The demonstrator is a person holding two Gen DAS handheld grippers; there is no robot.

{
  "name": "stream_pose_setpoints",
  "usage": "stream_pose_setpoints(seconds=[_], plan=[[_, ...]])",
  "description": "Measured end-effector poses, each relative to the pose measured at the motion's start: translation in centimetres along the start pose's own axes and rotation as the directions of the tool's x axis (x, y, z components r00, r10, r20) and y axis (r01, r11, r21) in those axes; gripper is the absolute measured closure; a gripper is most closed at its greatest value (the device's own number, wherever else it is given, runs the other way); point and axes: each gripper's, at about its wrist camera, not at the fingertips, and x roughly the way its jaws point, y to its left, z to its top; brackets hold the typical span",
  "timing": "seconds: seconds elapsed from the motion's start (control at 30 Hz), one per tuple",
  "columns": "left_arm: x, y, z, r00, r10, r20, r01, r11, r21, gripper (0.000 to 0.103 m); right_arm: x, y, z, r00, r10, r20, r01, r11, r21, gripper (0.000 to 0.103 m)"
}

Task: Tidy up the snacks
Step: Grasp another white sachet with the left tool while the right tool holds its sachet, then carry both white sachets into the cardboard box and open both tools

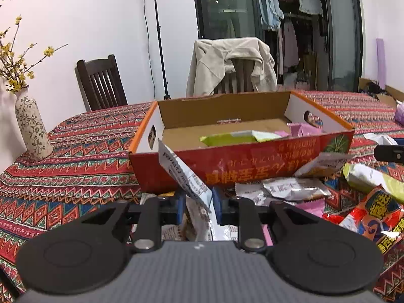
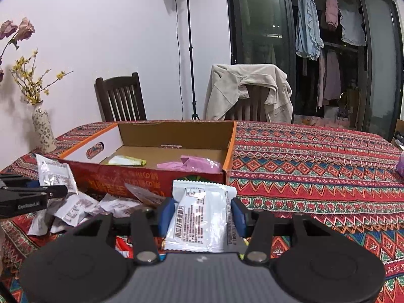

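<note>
The left gripper has its fingers closed on a white snack packet, which stands tilted just in front of the red cardboard box. The right gripper has its fingers pressed against both sides of another white packet, held flat near the box's front right corner. A green packet and pink packets lie inside the box. More loose packets lie on the counter along the box's front side.
</note>
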Motion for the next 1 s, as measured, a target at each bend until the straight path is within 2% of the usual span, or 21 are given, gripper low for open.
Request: stream_pose_setpoints(seconds=[0.33,0.57,0.73,0.9,1.0], plan=[[-1.7,1.3,0.3,0.998,0.000,0.062,0.002,0.999,-0.038,0.081,-0.9,0.7,0.7,1.000,-0.004,0.029,0.004,1.000,-0.012,0.055],[-3.0,2.1,2.3,0.991,-0.033,0.133,0.041,0.997,-0.064,0.081,-1.0,1.4,2.6,0.997,0.000,0.077,0.002,1.000,-0.023,0.055],[-1.9,2.4,4.7,0.987,-0.066,0.149,0.079,0.993,-0.084,0.081,0.7,2.0,4.8,0.995,0.014,0.095,-0.012,1.000,-0.021,0.055],[0.2,2.8,7.0,0.985,-0.103,0.135,0.119,0.986,-0.116,0.081,3.7,2.3,7.4,0.997,0.020,0.074,-0.020,1.000,0.011,0.055],[1.8,2.9,8.2,0.988,-0.095,0.118,0.111,0.985,-0.133,0.081,5.7,2.3,8.4,0.998,0.008,0.058,-0.010,0.999,0.031,0.055]])
